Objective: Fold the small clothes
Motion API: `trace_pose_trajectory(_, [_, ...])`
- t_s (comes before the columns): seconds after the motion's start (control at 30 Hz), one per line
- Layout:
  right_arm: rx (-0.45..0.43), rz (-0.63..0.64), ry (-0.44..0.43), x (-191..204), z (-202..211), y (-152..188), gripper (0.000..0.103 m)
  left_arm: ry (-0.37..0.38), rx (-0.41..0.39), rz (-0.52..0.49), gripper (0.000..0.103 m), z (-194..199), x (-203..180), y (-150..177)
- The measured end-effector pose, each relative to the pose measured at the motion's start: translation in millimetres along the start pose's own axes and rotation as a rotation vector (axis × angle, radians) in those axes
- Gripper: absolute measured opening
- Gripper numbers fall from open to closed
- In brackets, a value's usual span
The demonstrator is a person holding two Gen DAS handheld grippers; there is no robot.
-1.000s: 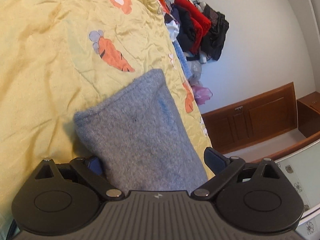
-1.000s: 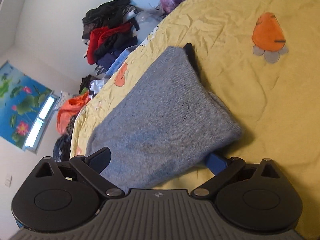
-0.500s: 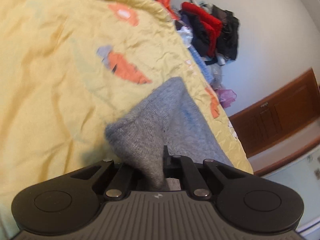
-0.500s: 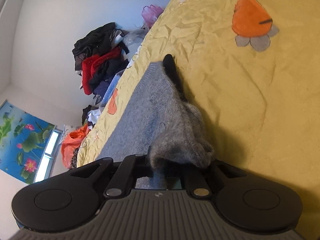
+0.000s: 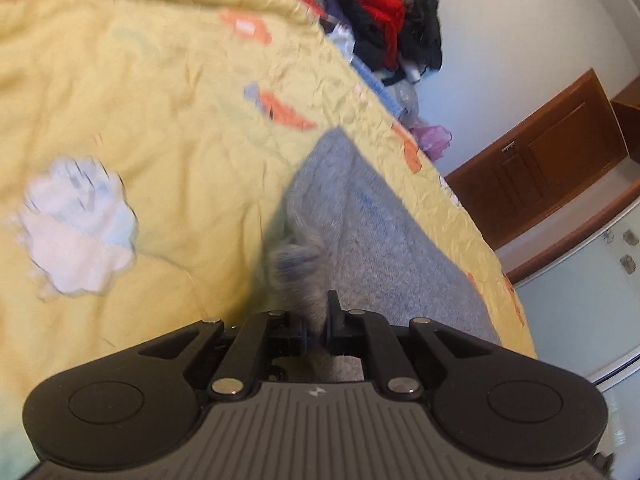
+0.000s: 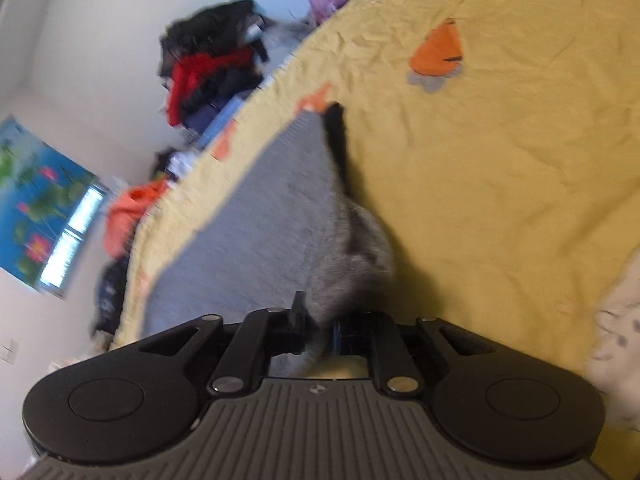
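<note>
Yellow bedspread (image 5: 140, 152): fills most of both wrist views and carries orange carrot and flower prints. It lies under and ahead of both sets of jaws, and its surface is creased.

Grey knit garment (image 5: 384, 240): lies on the bedspread and runs forward from the jaws toward the far edge of the bed. In the left wrist view its flat part extends ahead and to the right of the jaws. In the right wrist view the garment (image 6: 256, 232) extends ahead and to the left of the jaws. In each view a bunched corner rises off the bedspread into the jaws. A dark strip shows along the garment's far right edge in the right wrist view; what it is cannot be told.

Clothes pile (image 5: 388, 36): black, red and blue items heaped well beyond the jaws, at the far edge of the bed against the white wall.

Wooden cabinet (image 5: 560, 160): stands to the far right of the left jaws, beyond the bed.

White garment (image 5: 76, 236): a crumpled, blurred piece on the bedspread, to the left of the left jaws and apart from the grey garment.

Left gripper (image 5: 318, 326): jaws clenched on a bunched corner of the grey knit garment.

Right gripper (image 6: 316, 326): jaws clenched on another bunched corner of the same garment.
</note>
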State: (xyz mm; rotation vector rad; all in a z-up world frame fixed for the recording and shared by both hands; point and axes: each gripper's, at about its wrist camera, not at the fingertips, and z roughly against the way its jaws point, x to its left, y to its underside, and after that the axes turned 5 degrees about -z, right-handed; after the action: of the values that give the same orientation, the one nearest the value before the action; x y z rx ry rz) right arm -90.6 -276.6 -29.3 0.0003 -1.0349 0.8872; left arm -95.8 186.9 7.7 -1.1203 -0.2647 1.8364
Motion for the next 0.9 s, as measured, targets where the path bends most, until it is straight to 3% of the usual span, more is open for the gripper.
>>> trace_pose_trajectory(0.03, [-0.020,0.019,0.018,4.1,5.7,-2.5,0.036,-0.035,-0.036,-0.049,0.014,10.4,-7.1,-4.6])
trace_pose_trajectory(0.07, [-0.068,0.051,0.054,10.6,13.1,-7.0,0.058,-0.073,-0.082,-0.114,0.029,19.3,-17.3,-10.7])
trace_pose_trajectory(0.1, [-0.141,0.090,0.086,18.5,21.4,-12.6,0.067,-0.100,-0.132,-0.178,0.041,25.4,-27.8,-15.0])
trace_pose_trajectory(0.13, [-0.215,0.136,0.100,26.5,28.8,-19.8,0.077,-0.121,-0.179,-0.243,0.076,27.8,-38.8,-19.2])
trace_pose_trajectory(0.17, [-0.263,0.185,0.097,35.6,30.5,-30.0,0.083,-0.133,-0.221,-0.300,0.097,25.3,-49.3,-22.3])
trace_pose_trajectory(0.2, [-0.277,0.235,0.094,45.9,25.5,-42.2,0.085,-0.127,-0.250,-0.355,0.097,18.5,-59.9,-23.8])
trace_pose_trajectory(0.27, [-0.220,0.339,0.105,67.1,-3.8,-65.1,0.097,-0.111,-0.236,-0.449,0.097,-9.6,-81.5,-24.7])
trace_pose_trajectory(0.37, [-0.161,0.455,0.190,91.2,-67.4,-89.0,0.086,-0.131,-0.168,-0.534,0.097,-60.4,-107.5,-19.7])
trace_pose_trajectory(0.53, [-0.059,0.566,0.276,108.4,-143.4,-104.6,0.081,-0.197,-0.063,-0.620,0.097,-113.4,-123.7,-2.8])
trace_pose_trajectory(0.57, [-0.037,0.585,0.302,105.9,-151.2,-102.2,0.071,-0.213,-0.039,-0.612,0.097,-119.1,-120.6,-0.7])
trace_pose_trajectory(0.6, [-0.021,0.599,0.321,102.2,-156.6,-100.0,0.061,-0.223,-0.026,-0.606,0.097,-122.9,-116.6,1.9])
trace_pose_trajectory(0.67, [-0.033,0.646,0.302,97.5,-151.9,-91.2,0.025,-0.220,-0.037,-0.618,0.097,-123.3,-111.1,8.6])
trace_pose_trajectory(0.7, [-0.024,0.641,0.289,95.9,-149.4,-91.4,0.025,-0.218,-0.037,-0.616,0.097,-122.7,-111.1,9.1])
trace_pose_trajectory(0.77, [-0.036,0.620,0.287,90.8,-140.6,-96.1,0.013,-0.215,-0.036,-0.605,0.098,-122.0,-110.1,8.4])
trace_pose_trajectory(0.9, [-0.038,0.529,0.248,75.6,-133.8,-105.8,0.012,-0.218,-0.031,-0.608,0.100,-124.0,-111.1,7.5])
